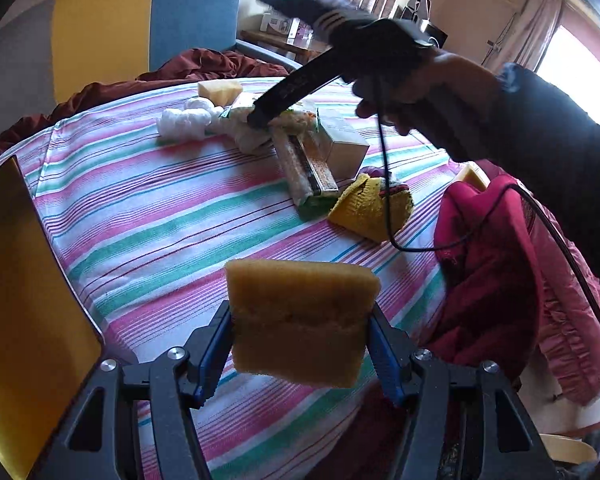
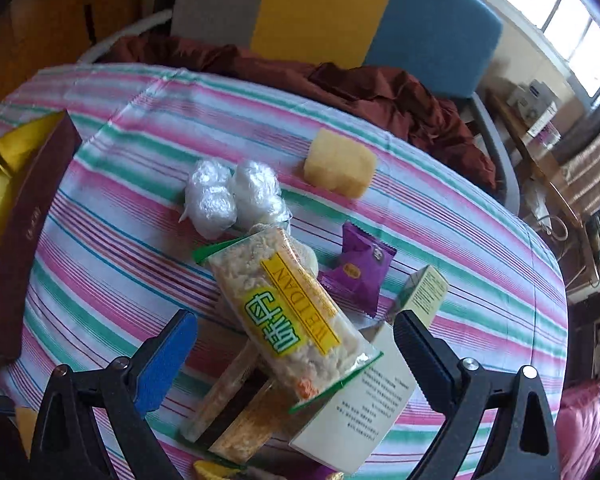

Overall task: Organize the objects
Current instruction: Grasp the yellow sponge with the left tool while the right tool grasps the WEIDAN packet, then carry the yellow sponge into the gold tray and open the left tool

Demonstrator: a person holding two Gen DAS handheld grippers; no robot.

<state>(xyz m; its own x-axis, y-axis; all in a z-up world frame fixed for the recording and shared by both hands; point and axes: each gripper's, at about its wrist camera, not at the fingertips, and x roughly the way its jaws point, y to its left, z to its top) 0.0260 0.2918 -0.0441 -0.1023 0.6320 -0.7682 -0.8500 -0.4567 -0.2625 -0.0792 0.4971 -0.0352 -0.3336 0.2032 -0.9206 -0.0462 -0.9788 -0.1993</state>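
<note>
My left gripper is pinching a yellow sponge above the striped tablecloth. My right gripper is hovering spread over the rice-cracker packet, beside the white box.

Open right tool straddles the snack pack.
</note>
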